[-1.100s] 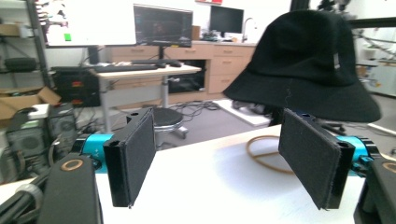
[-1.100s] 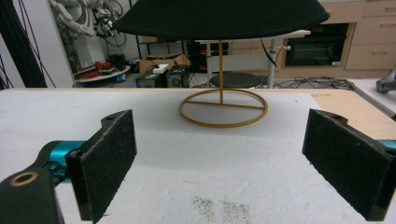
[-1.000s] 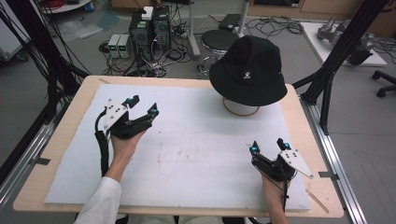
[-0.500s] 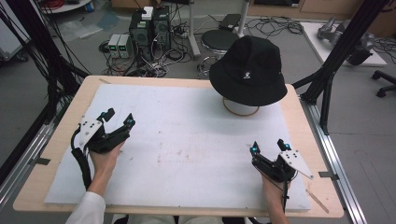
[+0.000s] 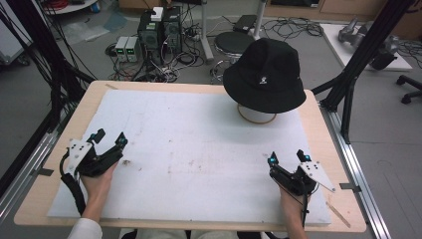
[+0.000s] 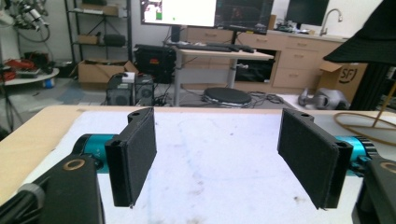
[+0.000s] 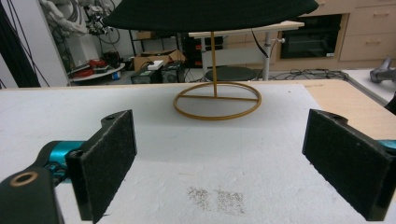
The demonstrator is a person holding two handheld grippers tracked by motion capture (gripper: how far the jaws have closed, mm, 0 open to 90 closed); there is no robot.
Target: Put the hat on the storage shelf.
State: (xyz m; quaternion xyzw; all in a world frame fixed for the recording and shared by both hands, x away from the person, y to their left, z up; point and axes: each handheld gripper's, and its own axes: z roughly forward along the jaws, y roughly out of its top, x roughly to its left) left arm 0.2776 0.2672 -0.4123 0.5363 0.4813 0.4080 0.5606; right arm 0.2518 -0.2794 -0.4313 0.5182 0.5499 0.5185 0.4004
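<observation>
We are holding the left gripper and right gripper released and empty near the desk's near corners, seemingly before any grasp. The black hat is sitting on a gold wire stand at the far right; reaching it would likely come next. The white mat is looking speckled, with cluttered lab behind.

A black bucket hat with a small white logo sits upright on a gold wire stand near the table's far right corner.
</observation>
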